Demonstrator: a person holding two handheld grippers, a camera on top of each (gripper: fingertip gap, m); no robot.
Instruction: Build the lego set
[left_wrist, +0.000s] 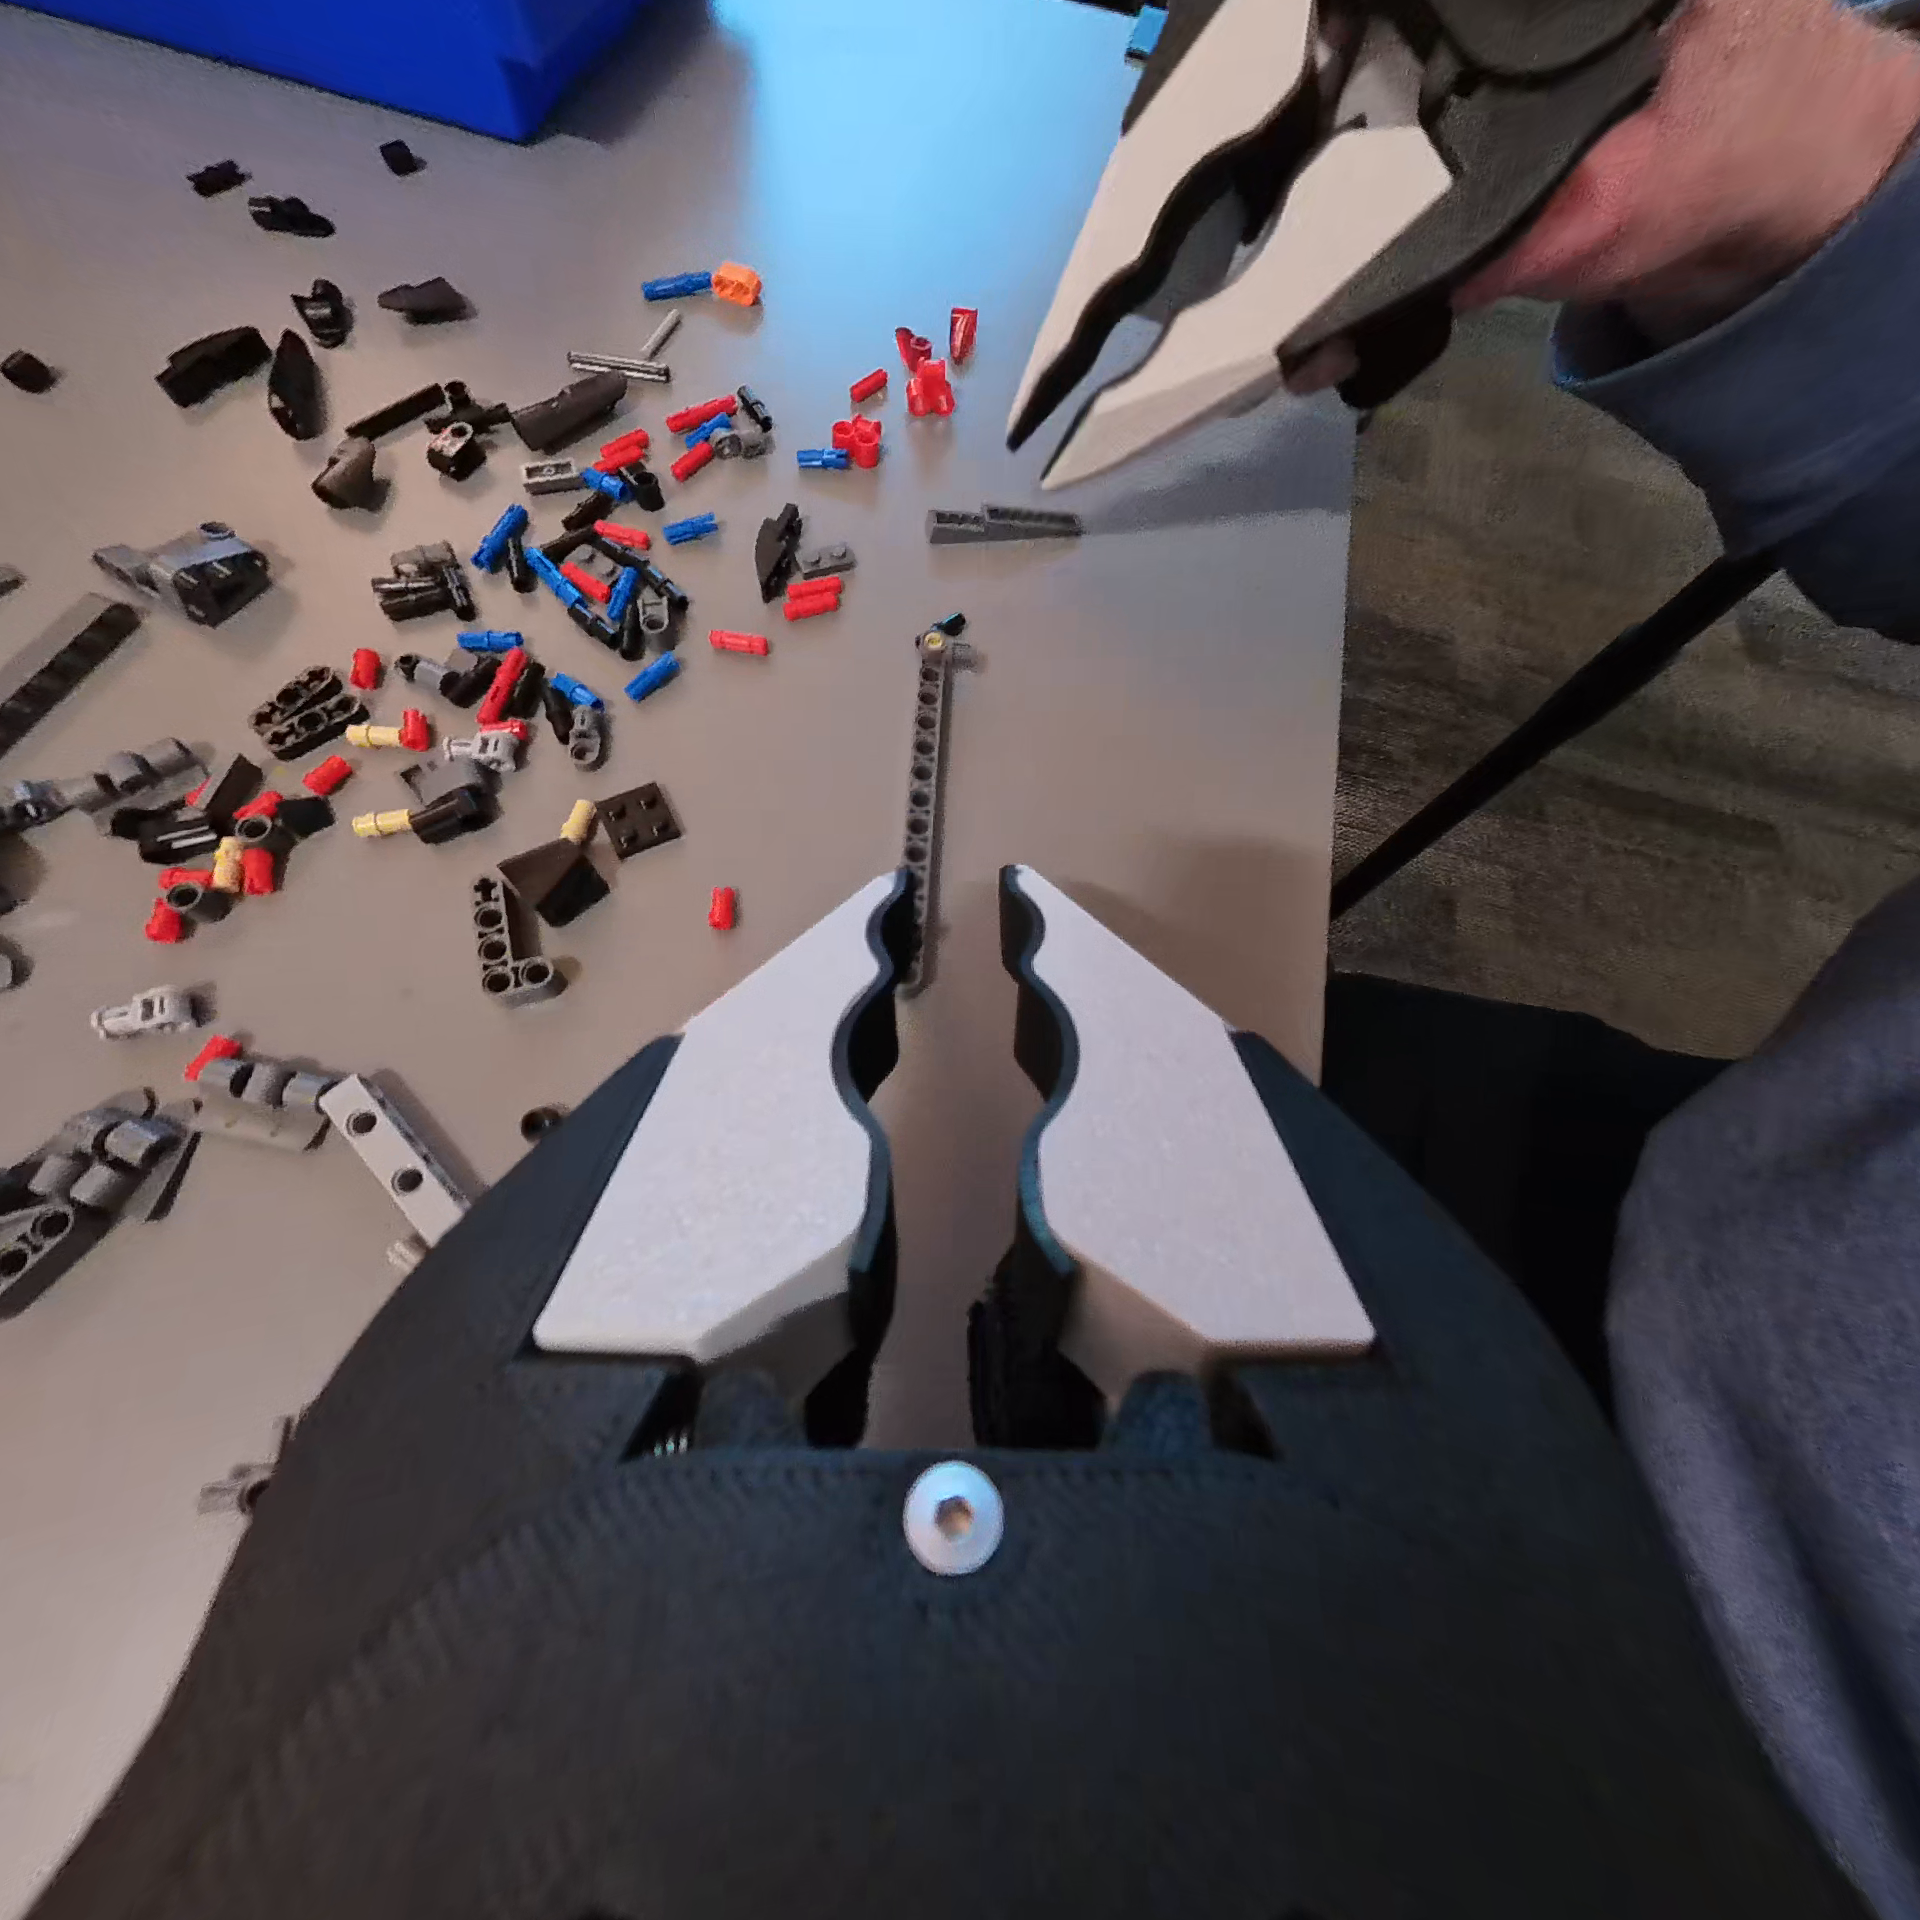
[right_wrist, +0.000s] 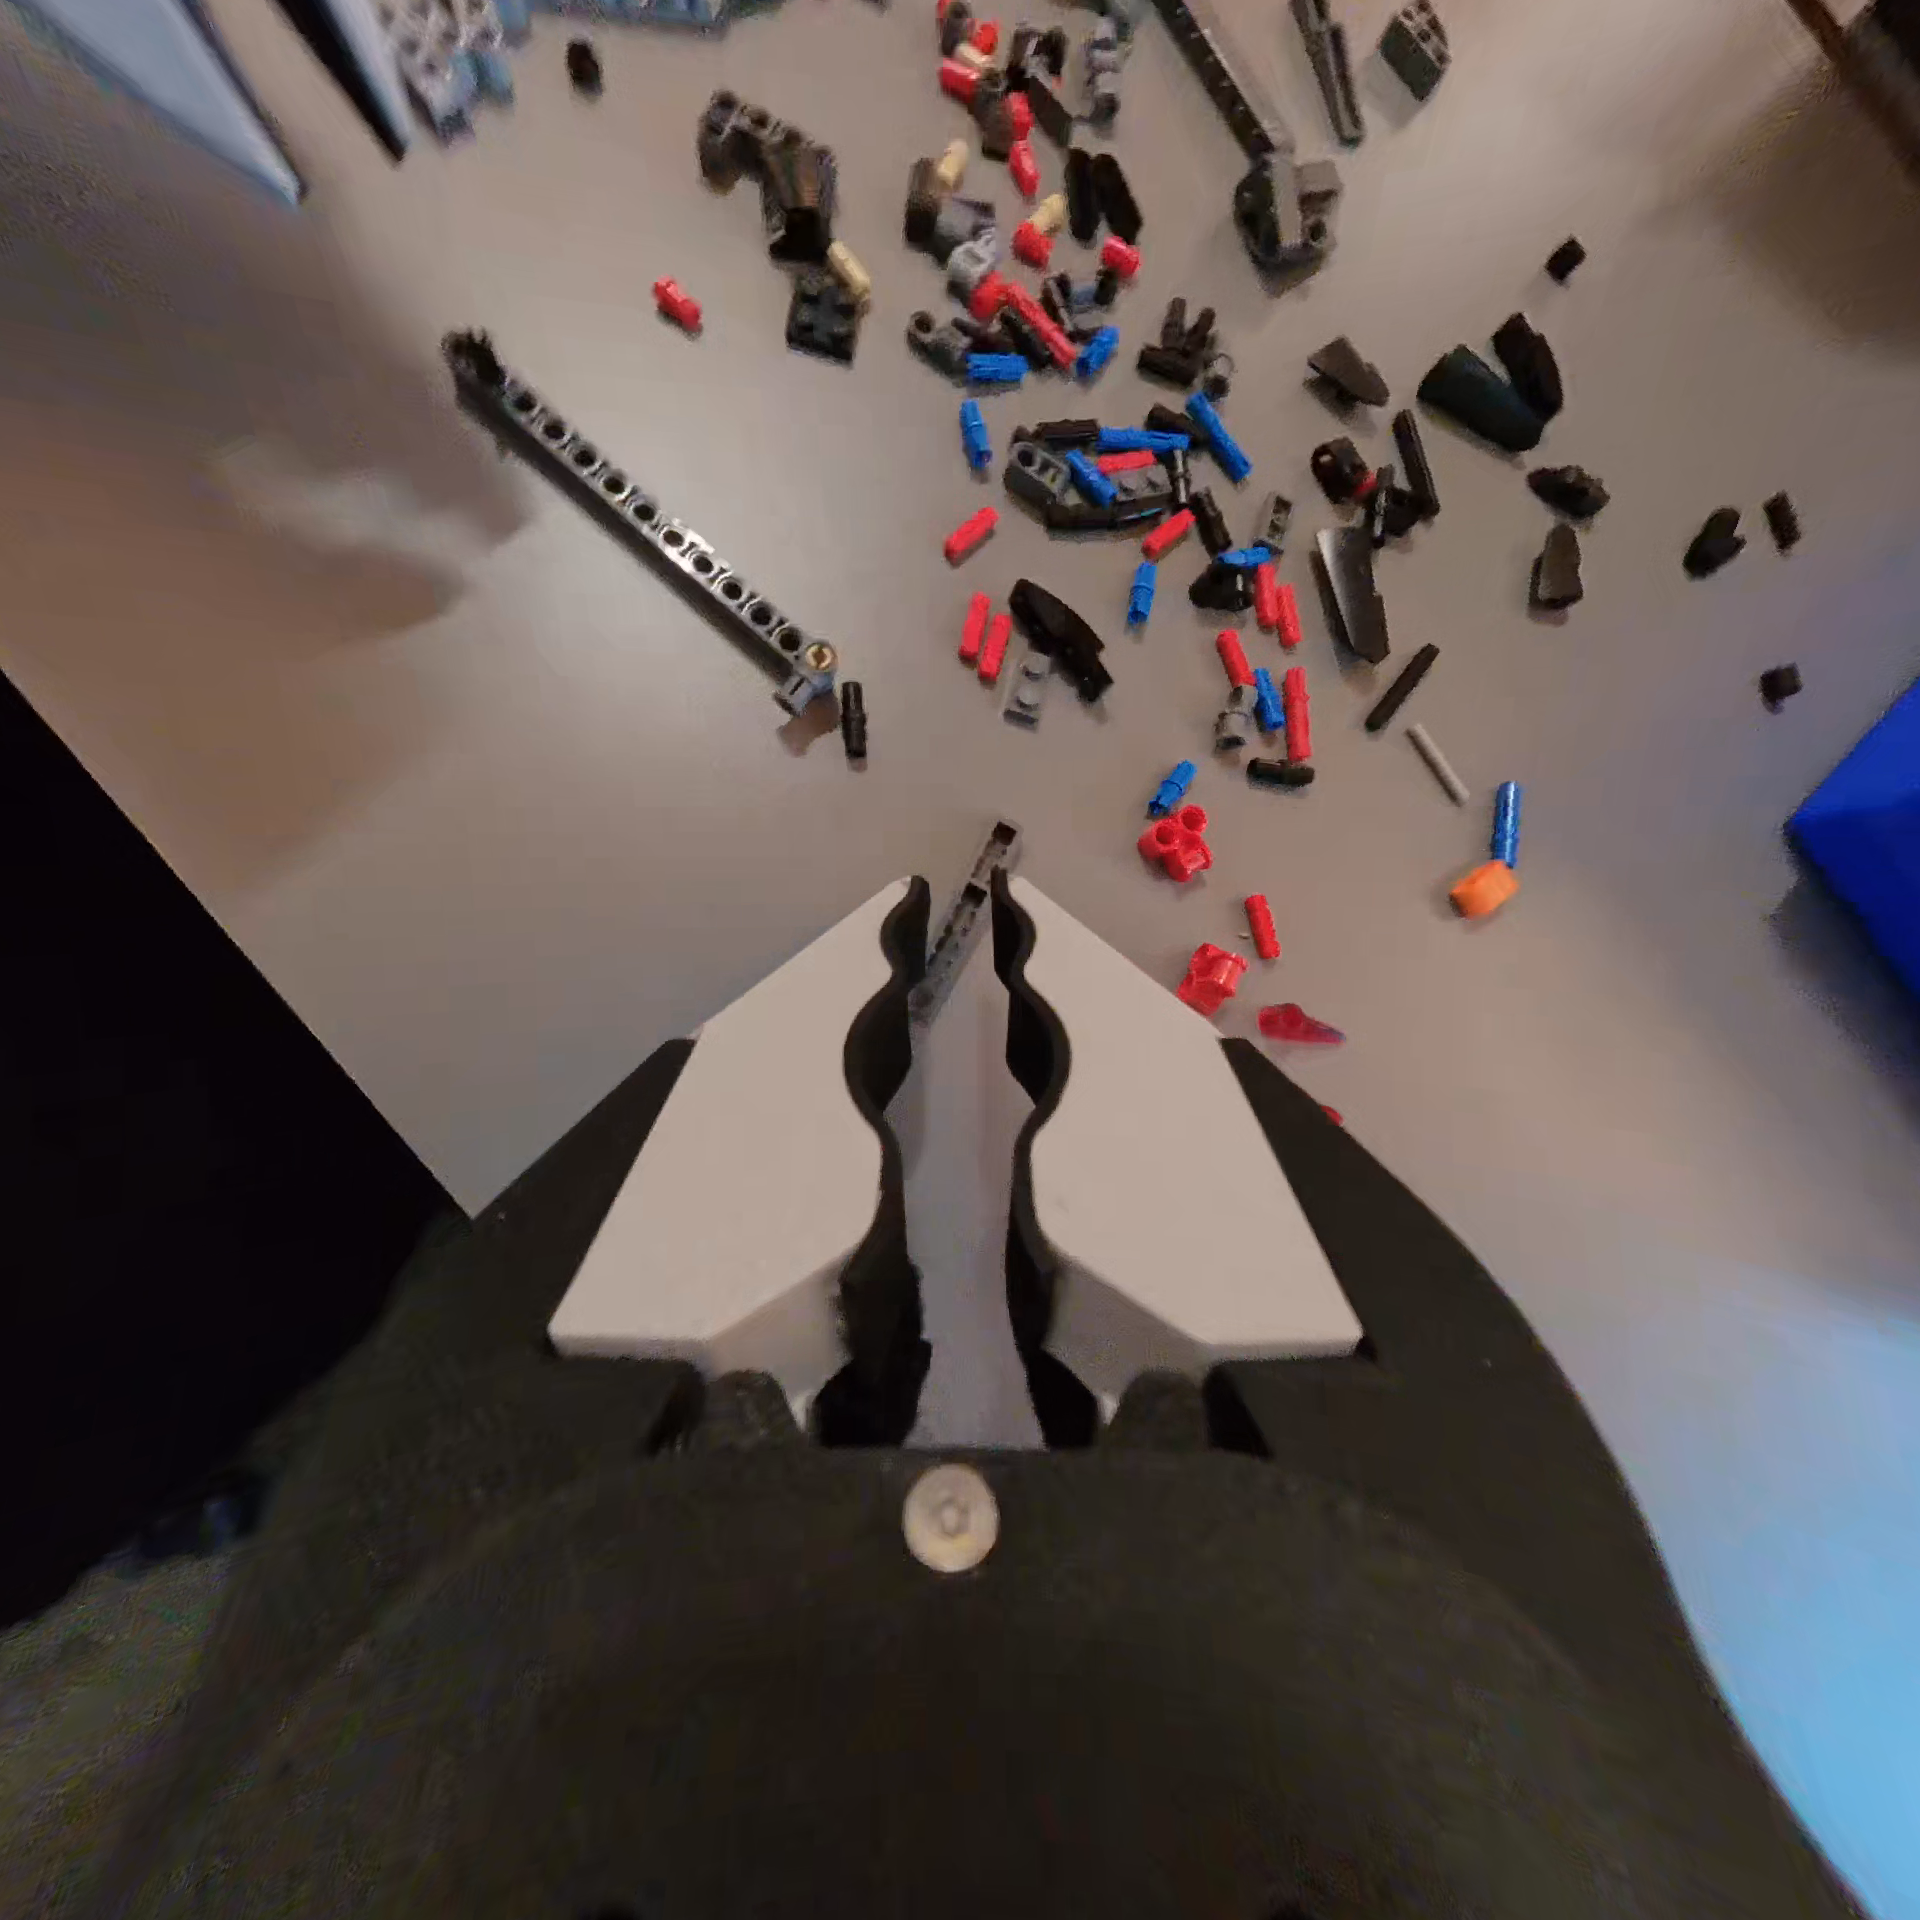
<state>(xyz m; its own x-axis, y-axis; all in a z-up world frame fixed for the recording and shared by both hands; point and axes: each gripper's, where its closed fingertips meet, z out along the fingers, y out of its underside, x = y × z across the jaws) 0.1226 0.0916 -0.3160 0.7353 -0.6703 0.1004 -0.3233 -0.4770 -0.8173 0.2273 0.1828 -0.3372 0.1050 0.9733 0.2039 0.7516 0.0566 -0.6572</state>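
My left gripper (left_wrist: 953, 878) is open and empty, low over the grey table (left_wrist: 1143, 779). A long dark grey beam with holes (left_wrist: 925, 790) lies on the table, and its near end runs under the left finger's tip. A tan pin sits in its far end, with a black pin (left_wrist: 951, 623) beside it. This long beam also shows in the right wrist view (right_wrist: 644, 520). My right gripper (right_wrist: 958, 881) is narrowly open above a short grey beam (right_wrist: 971, 904), which lies flat between the tips. The right gripper (left_wrist: 1031, 462) hangs over that short beam (left_wrist: 1003, 523) in the left wrist view too.
Several loose red, blue and black pins and connectors (left_wrist: 582, 582) are scattered on the left half of the table. A blue box (left_wrist: 416, 62) stands at the far edge. The table's right edge (left_wrist: 1335, 831) drops to carpet. A person's hand (left_wrist: 1714, 187) holds the right gripper. Left tips to right tips: about 15 centimetres.
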